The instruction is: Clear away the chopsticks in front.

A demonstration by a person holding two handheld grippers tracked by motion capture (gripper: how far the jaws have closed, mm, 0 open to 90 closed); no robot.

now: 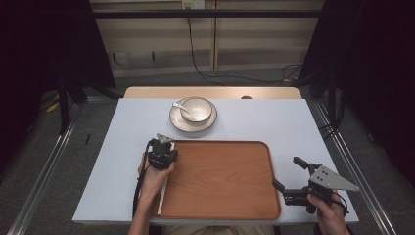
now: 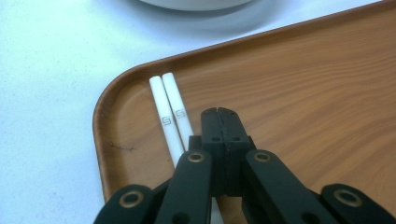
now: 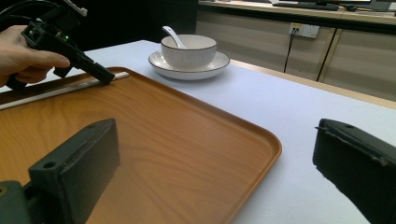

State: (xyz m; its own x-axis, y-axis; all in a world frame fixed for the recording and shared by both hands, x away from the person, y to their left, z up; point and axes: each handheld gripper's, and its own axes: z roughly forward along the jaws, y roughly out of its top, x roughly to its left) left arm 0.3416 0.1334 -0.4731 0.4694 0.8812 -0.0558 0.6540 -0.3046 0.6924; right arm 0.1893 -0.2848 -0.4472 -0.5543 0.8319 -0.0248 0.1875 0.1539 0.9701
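Tongs first, left to right: the left gripper (image 1: pixel 163 152) sits at about nine o'clock on the table, over the left edge of the wooden tray (image 1: pixel 235 205), its jaws pressed together with nothing between them, tips resting just beside the pair of white chopsticks (image 2: pixel 169 115). The chopsticks lie side by side and touching along the tray's left rim, slim, smooth and square-ended, each with a small grey mark near its far end. Judging by this, the chopsticks already lie on the tray and the left gripper holds nothing. At twelve o'clock, off the tray on the pale tablecloth (image 1: pixel 293 127), stands a white bowl (image 1: pixel 196 108) with a dark rim on a matching plate (image 1: pixel 182 124), a white spoon (image 1: pixel 179 106) leaning inside; these probably remain to be moved, though that is only a guess. At four o'clock the right gripper (image 1: pixel 288 173) hovers at the tray's right edge, jaws spread wide and empty.
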